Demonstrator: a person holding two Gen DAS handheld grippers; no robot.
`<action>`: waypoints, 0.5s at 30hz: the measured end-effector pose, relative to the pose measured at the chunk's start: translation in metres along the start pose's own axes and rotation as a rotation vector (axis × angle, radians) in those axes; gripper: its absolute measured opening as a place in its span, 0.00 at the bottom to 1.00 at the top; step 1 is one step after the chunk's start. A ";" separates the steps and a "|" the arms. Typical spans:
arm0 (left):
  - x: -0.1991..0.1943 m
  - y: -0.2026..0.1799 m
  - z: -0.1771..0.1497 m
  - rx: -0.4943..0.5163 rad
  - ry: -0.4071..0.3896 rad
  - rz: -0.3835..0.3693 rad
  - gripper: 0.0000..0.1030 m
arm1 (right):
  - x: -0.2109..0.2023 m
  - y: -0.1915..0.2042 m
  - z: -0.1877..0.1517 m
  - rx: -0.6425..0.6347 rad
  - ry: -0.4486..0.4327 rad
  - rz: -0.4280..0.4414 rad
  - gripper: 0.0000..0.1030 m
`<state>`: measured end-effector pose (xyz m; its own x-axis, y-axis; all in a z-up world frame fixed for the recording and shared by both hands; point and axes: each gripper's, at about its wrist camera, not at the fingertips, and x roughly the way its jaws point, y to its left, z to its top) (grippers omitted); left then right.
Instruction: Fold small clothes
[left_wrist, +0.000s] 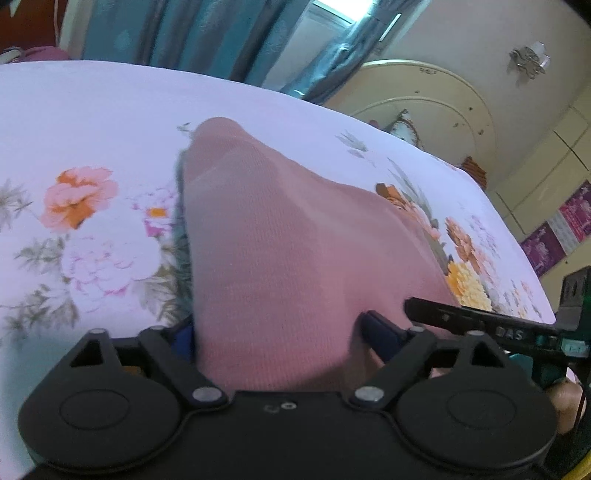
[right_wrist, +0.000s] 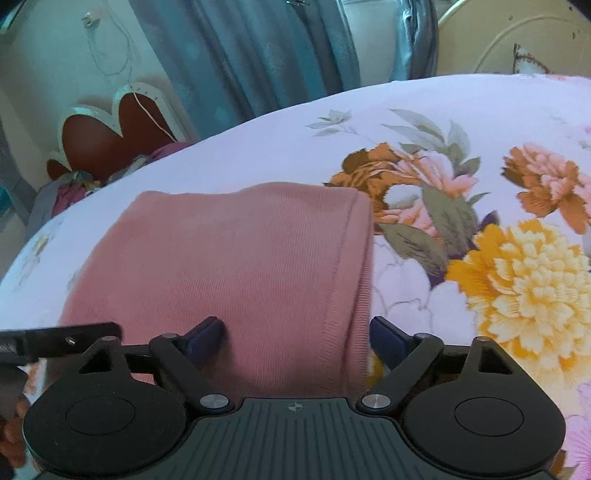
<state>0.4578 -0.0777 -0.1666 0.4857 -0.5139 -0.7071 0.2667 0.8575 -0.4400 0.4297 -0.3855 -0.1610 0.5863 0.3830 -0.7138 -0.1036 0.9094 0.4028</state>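
Observation:
A small pink knit garment (left_wrist: 266, 236) lies on a floral bedsheet (left_wrist: 92, 122); it also shows in the right wrist view (right_wrist: 236, 254), with a stitched hem along its right edge. My left gripper (left_wrist: 280, 332) is open, its blue-padded fingers (left_wrist: 380, 328) wide apart on either side of the near edge of the cloth. My right gripper (right_wrist: 295, 332) is open too, with blue pads (right_wrist: 207, 332) set apart at the near edge by the hemmed corner. The right gripper's black finger (left_wrist: 480, 321) shows at the right of the left wrist view.
The sheet (right_wrist: 461, 122) is white with large orange, pink and yellow flowers. Teal curtains (right_wrist: 266, 55) hang beyond the bed. A cream headboard (left_wrist: 436, 92) stands at the far right. A red heart-shaped cushion (right_wrist: 110, 136) and piled clothes lie off the bed's far left.

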 end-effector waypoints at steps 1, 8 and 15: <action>0.000 -0.001 0.000 -0.002 -0.002 -0.008 0.70 | 0.000 0.001 0.000 0.005 0.008 0.014 0.52; -0.018 -0.013 0.008 0.021 -0.034 0.008 0.40 | -0.011 0.014 0.011 0.056 0.001 0.064 0.20; -0.064 -0.020 0.022 0.084 -0.084 -0.017 0.36 | -0.031 0.068 0.026 0.048 -0.051 0.135 0.20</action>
<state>0.4398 -0.0616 -0.0999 0.5475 -0.5274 -0.6497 0.3429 0.8496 -0.4008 0.4255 -0.3398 -0.0963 0.6098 0.4914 -0.6218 -0.1464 0.8409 0.5210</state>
